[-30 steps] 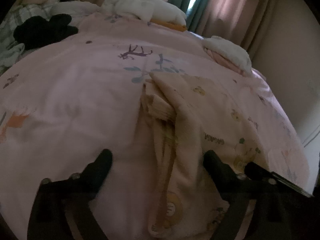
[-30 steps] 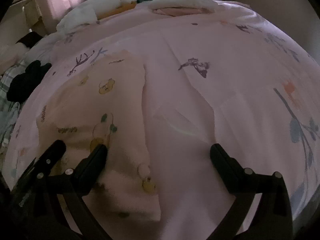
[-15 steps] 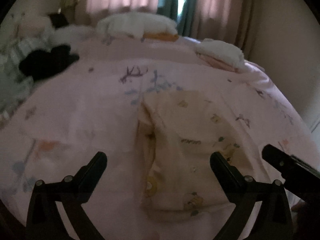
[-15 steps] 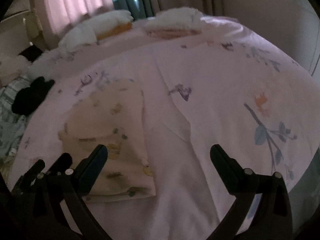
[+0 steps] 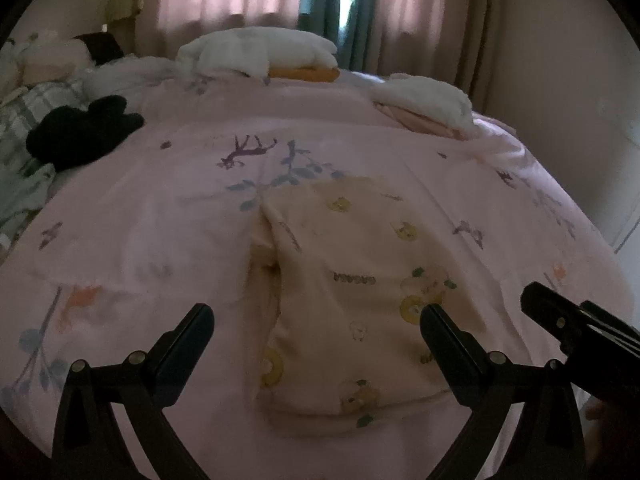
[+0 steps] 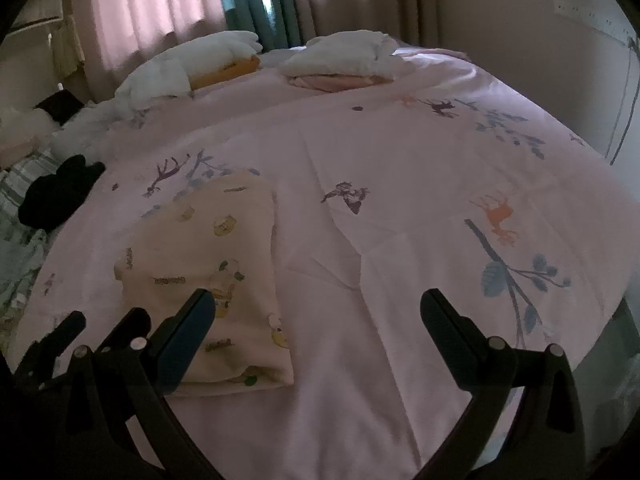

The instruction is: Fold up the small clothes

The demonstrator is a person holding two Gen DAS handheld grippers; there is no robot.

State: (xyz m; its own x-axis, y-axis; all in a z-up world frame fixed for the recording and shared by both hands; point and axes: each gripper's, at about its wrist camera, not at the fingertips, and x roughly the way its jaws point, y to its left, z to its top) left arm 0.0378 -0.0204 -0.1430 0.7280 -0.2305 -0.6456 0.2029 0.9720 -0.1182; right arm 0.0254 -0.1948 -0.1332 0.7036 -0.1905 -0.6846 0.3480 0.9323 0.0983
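A small cream baby garment (image 5: 352, 280) with yellow bear prints lies folded into a flat rectangle on the pink bedspread (image 5: 160, 208). My left gripper (image 5: 316, 320) hovers open above its near edge, holding nothing. In the right wrist view the same garment (image 6: 208, 264) lies to the lower left, and my right gripper (image 6: 316, 312) hangs open over bare bedspread beside it. The right gripper's tip also shows at the left wrist view's right edge.
A black garment (image 5: 80, 132) and a plaid cloth (image 5: 24, 120) lie at the bed's left side. White pillows (image 5: 260, 52) with an orange one, and a white and pink stack (image 6: 344, 64), sit near the curtains. A wall stands on the right.
Both grippers have lifted and drawn back from the garment, which now lies flat and folded. The view takes in more of the bed and the curtains.
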